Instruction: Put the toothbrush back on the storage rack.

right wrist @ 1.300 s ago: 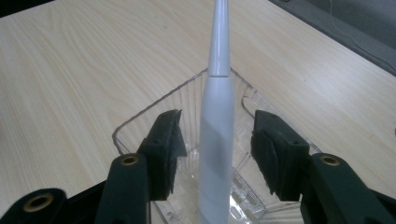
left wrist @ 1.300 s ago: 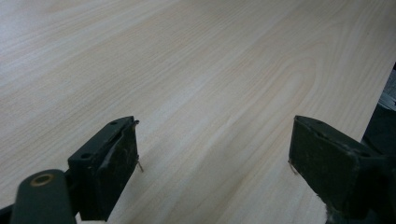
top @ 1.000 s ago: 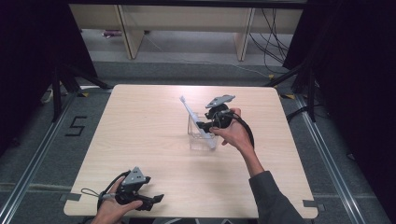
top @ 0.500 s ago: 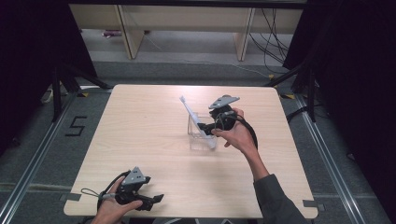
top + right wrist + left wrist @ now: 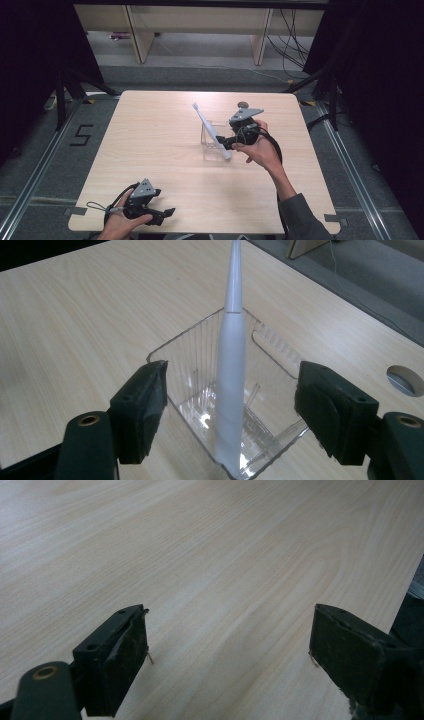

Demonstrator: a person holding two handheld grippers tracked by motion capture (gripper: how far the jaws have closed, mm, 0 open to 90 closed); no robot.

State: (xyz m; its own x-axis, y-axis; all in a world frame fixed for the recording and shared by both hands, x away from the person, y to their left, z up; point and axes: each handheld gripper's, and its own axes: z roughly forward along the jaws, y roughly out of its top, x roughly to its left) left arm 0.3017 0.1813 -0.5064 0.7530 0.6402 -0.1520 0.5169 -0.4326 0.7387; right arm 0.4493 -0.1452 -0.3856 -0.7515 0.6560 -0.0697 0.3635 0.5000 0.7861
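1. On the pale wooden table (image 5: 150,150), a white toothbrush (image 5: 231,375) stands propped in a clear plastic holder (image 5: 190,360), its foot in the near corner and its head leaning out over the far rim.
2. My right gripper (image 5: 226,142) sits just beside the holder; its jaws have just been opening and now stand wide on either side of the handle, the pads clear of it, so nothing is gripped.
3. My left gripper (image 5: 165,214) rests at the table's near edge, well apart from the holder, jaws spread over bare wood and holding nothing.
4. I judge the toothbrush light, stiff and smooth-skinned, likely slippery under hard pads. If I take it again, I go for the thick lower handle, where the pads get the most surface, not the thin neck.
5. The holder looks thin-walled, light and ribbed; I judge it easy to tip or slide. A sideways knock to the leaning brush could carry it over, so any lift should run along the handle's own line.
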